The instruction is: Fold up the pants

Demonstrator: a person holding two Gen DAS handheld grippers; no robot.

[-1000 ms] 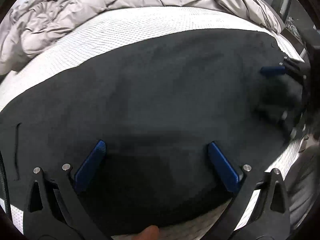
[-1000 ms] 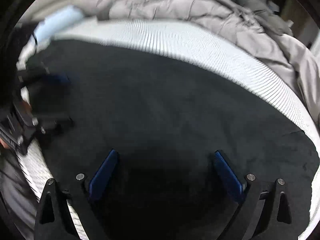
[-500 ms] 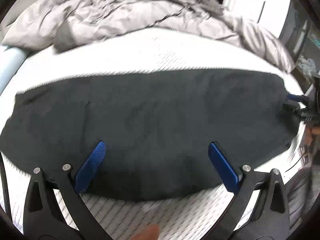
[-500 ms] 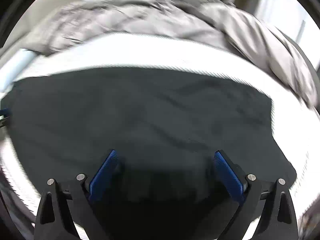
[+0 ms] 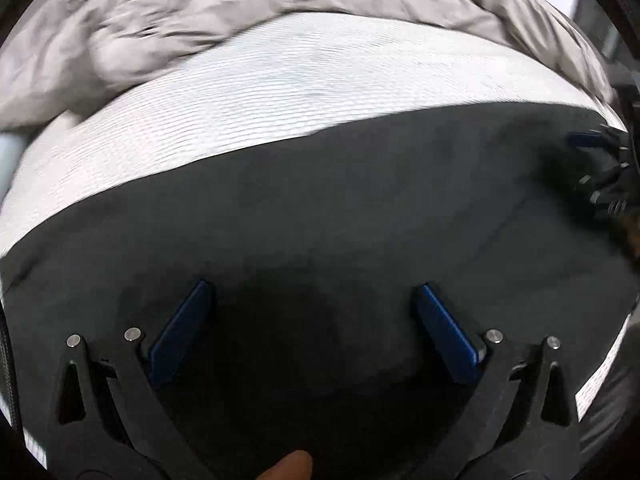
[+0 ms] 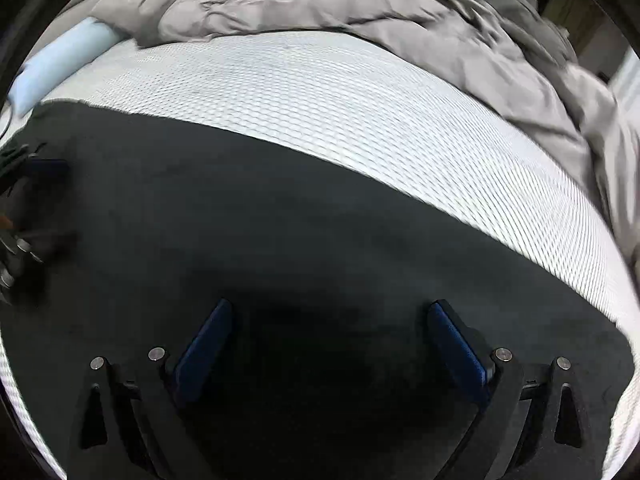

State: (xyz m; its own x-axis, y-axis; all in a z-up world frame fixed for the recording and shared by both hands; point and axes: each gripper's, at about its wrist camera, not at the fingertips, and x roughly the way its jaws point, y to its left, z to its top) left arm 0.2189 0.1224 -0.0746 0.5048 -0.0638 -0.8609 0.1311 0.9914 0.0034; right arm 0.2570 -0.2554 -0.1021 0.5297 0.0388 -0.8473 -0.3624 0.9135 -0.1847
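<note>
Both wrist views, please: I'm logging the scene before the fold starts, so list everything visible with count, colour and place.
pants: one, black, spread flat across the near part of the mattress
mattress: one, white textured, under the pants
duvet: one, grey, bunched at the far side
pillow: one, pale blue, far left in the right wrist view
left gripper: one, black with blue pads, open over the pants
right gripper: one, black with blue pads, open over the pants
fingertip: one, bottom edge of the left wrist view

No text, label, brand, number or sign can be read anywhere.
</note>
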